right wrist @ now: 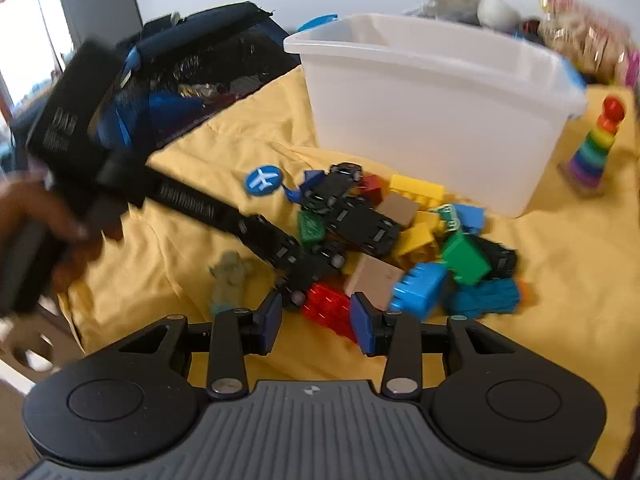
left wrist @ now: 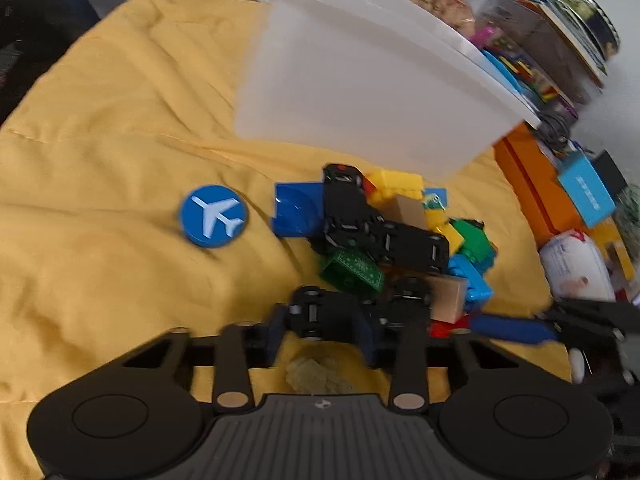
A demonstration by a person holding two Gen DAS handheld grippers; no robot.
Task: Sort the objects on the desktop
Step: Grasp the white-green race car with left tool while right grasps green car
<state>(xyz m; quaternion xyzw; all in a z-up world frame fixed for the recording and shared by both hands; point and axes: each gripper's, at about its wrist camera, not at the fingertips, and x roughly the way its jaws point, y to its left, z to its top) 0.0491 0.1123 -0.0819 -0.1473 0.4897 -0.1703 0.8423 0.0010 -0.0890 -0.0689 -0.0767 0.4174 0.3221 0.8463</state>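
Note:
A pile of toy bricks and black toy cars (left wrist: 384, 236) lies on the yellow cloth (left wrist: 120, 120) in front of a translucent white bin (left wrist: 360, 92). My left gripper (left wrist: 326, 324) has its jaws on either side of a black toy car (left wrist: 320, 312) at the pile's near edge. In the right wrist view the pile (right wrist: 392, 240) lies before the bin (right wrist: 436, 112). My right gripper (right wrist: 316, 322) is open, its jaws on either side of a red brick (right wrist: 328, 304). The left gripper (right wrist: 296, 280) reaches into the pile from the left.
A blue round airplane disc (left wrist: 213, 216) lies left of the pile. A small green figure (right wrist: 230, 276) lies near the left arm. A rainbow ring stacker (right wrist: 596, 148) stands right of the bin. A dark mesh bag (right wrist: 192, 80) sits at back left. Boxes and packets (left wrist: 560, 200) crowd the right.

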